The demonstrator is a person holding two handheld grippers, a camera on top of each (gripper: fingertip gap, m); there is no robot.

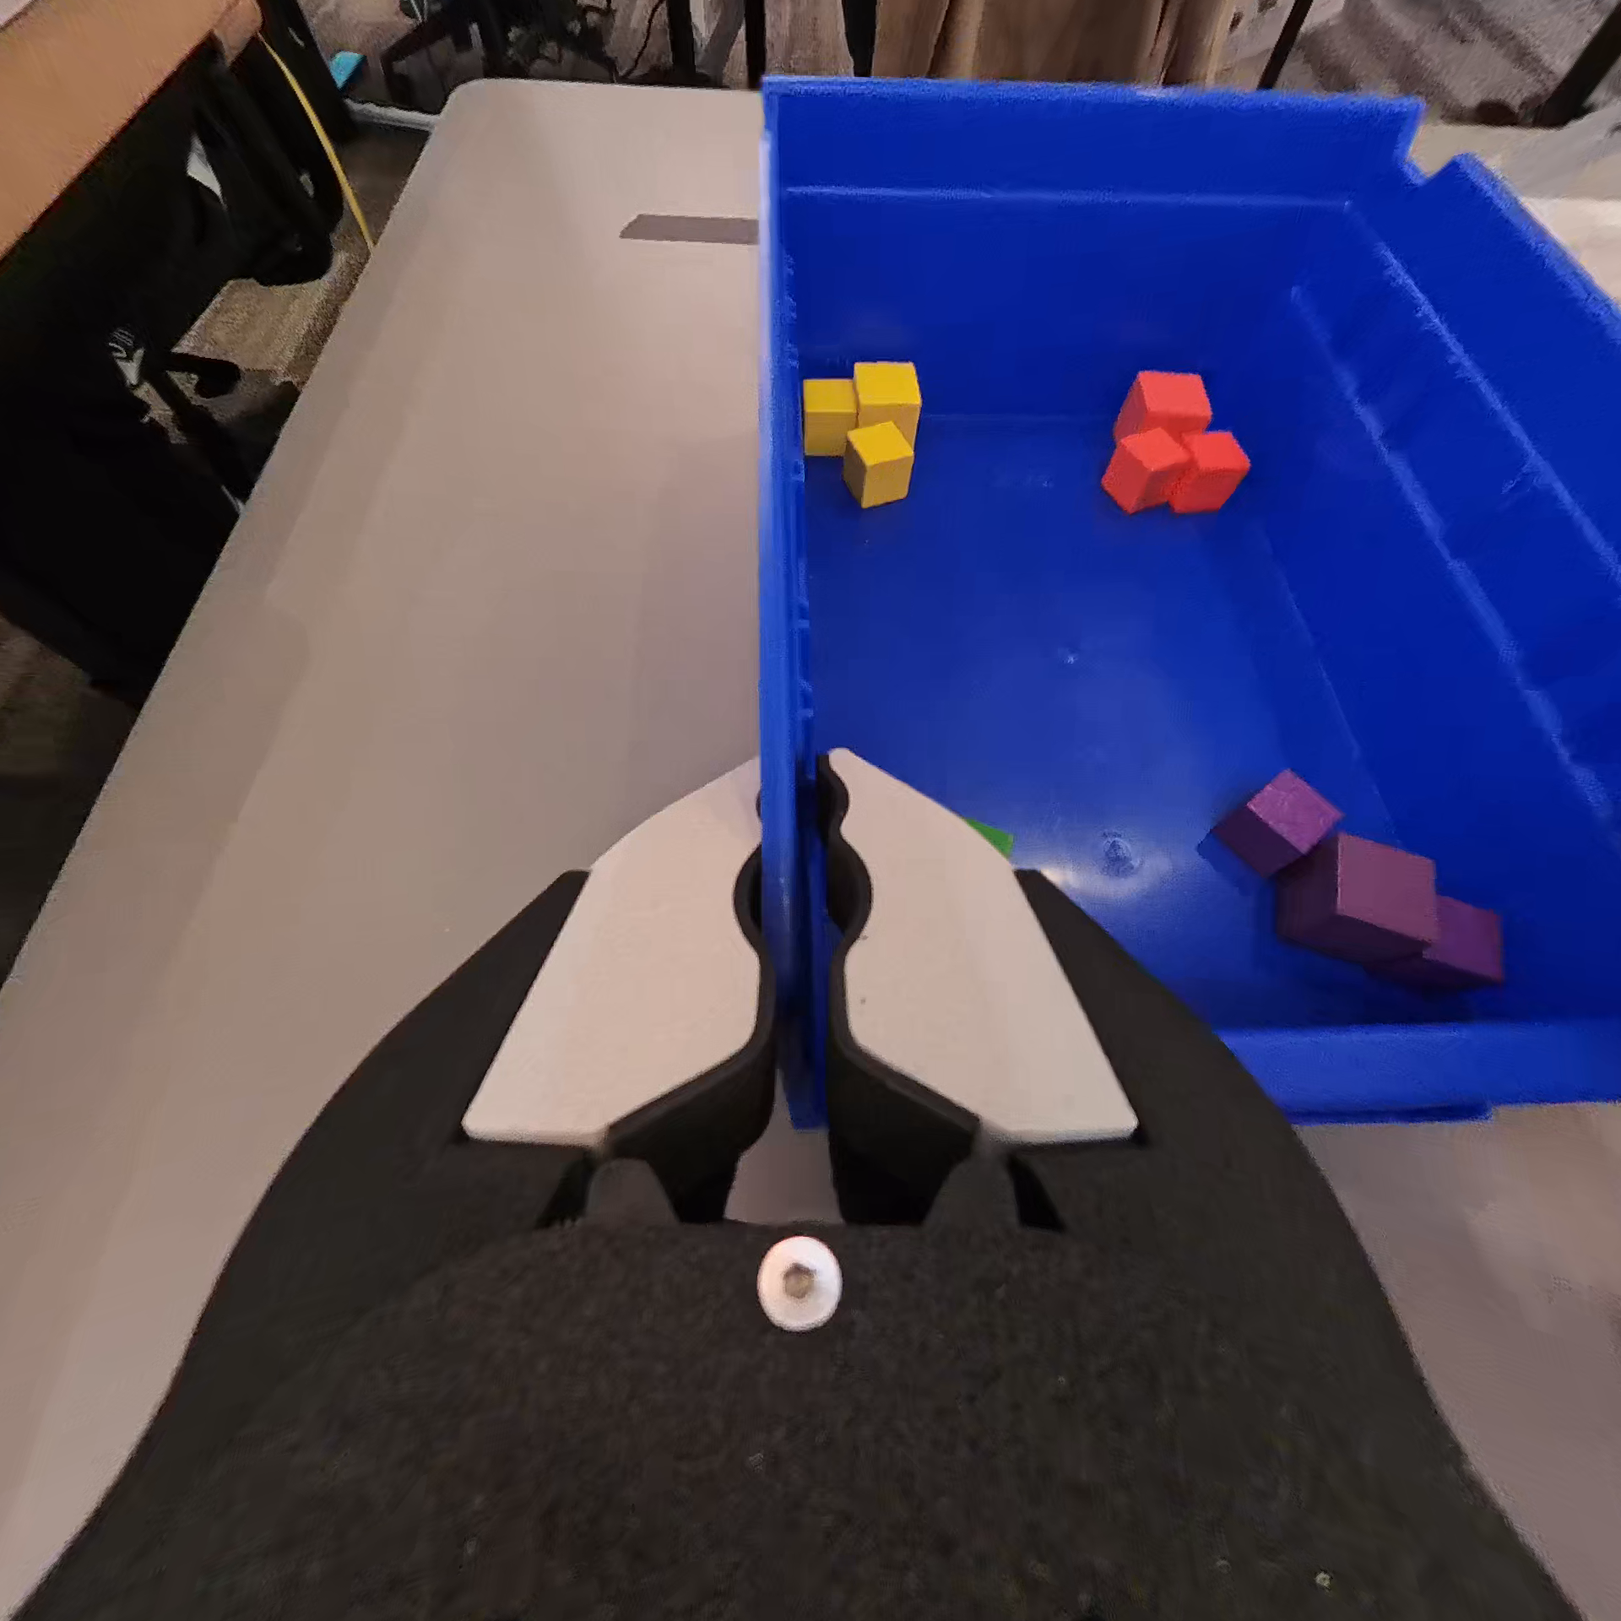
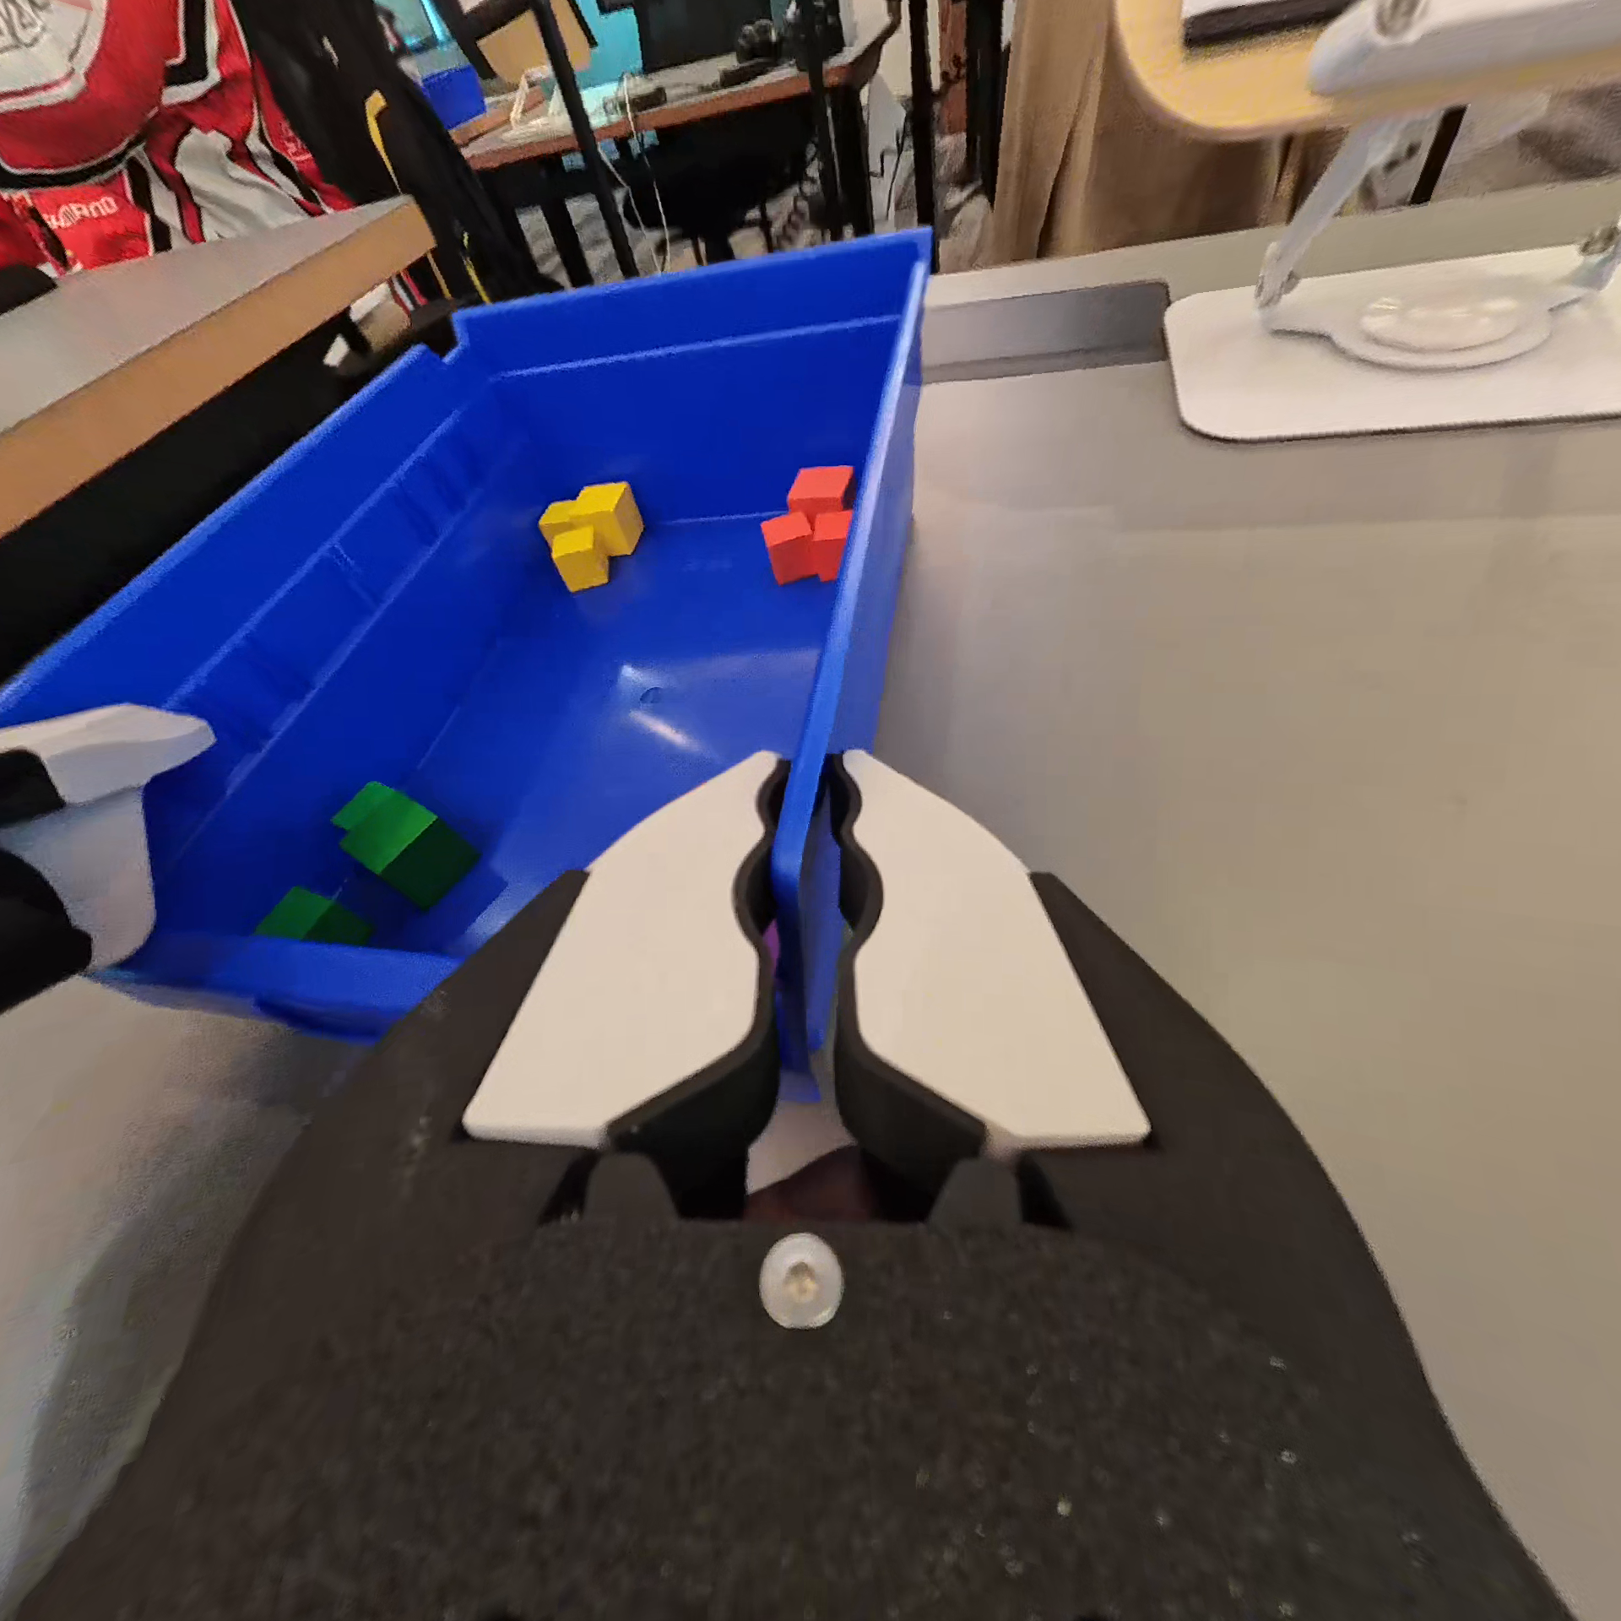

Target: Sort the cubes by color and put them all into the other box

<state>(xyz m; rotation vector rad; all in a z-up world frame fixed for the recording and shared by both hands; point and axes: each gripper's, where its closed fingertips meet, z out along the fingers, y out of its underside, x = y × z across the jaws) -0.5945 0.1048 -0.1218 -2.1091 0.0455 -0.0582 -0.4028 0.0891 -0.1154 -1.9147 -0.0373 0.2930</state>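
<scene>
The left tool (image 1: 794, 842) is clamped on one side wall of the blue box (image 1: 1096, 132), and the right tool (image 2: 807, 833) is clamped on the other side wall. Inside sit yellow cubes (image 1: 864, 430), red cubes (image 1: 1171, 447), purple cubes (image 1: 1355, 886) and green cubes (image 2: 399, 842), each color in its own little pile. If the box tips or one tool slips, the piles could slide and mix above the tabletop (image 1: 439, 614)
</scene>
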